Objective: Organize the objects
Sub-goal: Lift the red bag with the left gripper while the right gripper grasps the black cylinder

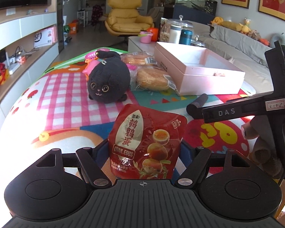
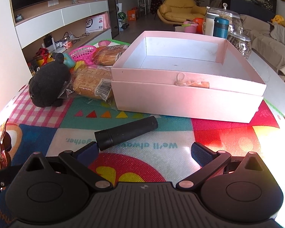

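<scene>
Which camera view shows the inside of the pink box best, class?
The right wrist view: it looks down into the pink box, showing its bare floor and all four inner walls. The left wrist view catches the box from the side at a low angle, so only a sliver of its interior shows.

In my left wrist view the snack pouch [image 1: 145,142] sits low in the centre between the fingers of my left hand-held gripper [image 1: 142,152], with the plush cat [image 1: 108,79] behind it on the mat [image 1: 62,95] and two bread packs [image 1: 152,78] just right of the cat. The open box [image 2: 188,87] fills the upper right of my right wrist view, the tube [image 2: 126,133] lying on the mat in front of it, above my right hand-held gripper [image 2: 144,152].
</scene>
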`<state>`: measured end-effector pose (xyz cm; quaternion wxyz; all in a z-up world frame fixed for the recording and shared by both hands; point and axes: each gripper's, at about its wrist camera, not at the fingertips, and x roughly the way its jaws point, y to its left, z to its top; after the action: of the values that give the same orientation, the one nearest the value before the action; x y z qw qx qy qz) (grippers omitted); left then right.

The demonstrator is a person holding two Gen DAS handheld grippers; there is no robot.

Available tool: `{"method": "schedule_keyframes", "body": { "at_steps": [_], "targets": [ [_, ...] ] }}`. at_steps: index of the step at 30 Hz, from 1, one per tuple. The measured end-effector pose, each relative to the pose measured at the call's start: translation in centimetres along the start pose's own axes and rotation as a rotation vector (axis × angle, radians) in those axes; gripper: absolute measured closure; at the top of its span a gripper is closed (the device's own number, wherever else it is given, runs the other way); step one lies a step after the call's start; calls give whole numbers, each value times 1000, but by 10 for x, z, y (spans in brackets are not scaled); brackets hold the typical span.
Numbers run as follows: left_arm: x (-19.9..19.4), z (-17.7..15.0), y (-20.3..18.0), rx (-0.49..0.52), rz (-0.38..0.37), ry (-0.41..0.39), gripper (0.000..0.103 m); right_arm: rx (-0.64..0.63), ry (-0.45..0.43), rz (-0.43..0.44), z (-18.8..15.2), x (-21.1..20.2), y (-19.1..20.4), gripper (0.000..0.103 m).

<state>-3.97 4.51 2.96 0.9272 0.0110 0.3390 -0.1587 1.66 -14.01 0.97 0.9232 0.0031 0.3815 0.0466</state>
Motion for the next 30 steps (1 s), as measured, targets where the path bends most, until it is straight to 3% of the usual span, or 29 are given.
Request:
{"method": "schedule_keyframes", "body": {
  "at_steps": [3, 10, 16, 25, 30],
  "targets": [
    [0, -2, 1, -9, -5, 4, 24, -26, -33, -37, 0, -2, 4, 1],
    [2, -2, 0, -22, -10, 7, 24, -141, -80, -3, 9, 2, 15, 3],
    [1, -1, -3, -20, -13, 9, 24, -156, -43, 41, 20, 16, 16, 27],
    [-4, -2, -31, 35, -70, 32, 24, -140, -18, 10, -3, -22, -2, 27],
    [-10, 36, -57, 67, -115, -34, 24, -109, -44, -21, -17, -59, -25, 26]
  ]
}}
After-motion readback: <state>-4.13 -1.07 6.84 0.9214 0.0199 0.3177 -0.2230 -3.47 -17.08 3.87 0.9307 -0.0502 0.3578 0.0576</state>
